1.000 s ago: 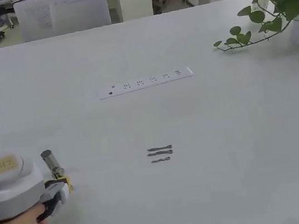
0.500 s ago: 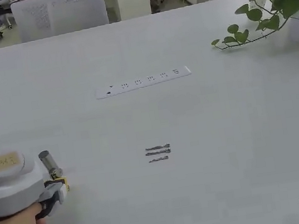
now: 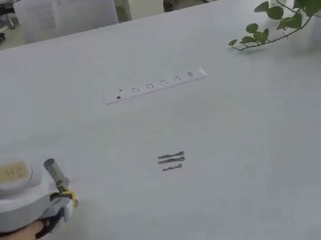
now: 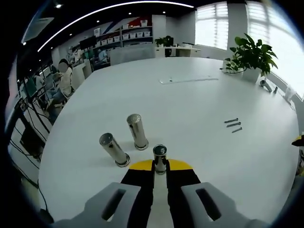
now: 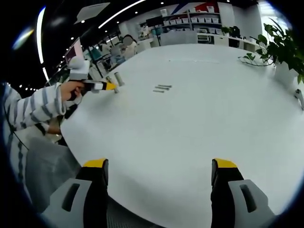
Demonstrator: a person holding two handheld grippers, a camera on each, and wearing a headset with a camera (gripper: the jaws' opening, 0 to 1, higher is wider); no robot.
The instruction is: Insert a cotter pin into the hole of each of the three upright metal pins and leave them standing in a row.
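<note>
Left gripper jaws clench one metal pin; right gripper jaws spread, empty; three cotter pins lie on the desk.

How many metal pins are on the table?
3. One pin stands between the left gripper's fingers; a second pin to its left; a third pin just beyond them.

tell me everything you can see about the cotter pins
The three cotter pins are small, thin, grey and metallic-looking. They lie flat on the white table, side by side and roughly parallel in a short stack. Whether they touch each other is too small to tell. Only the table touches them.
</note>
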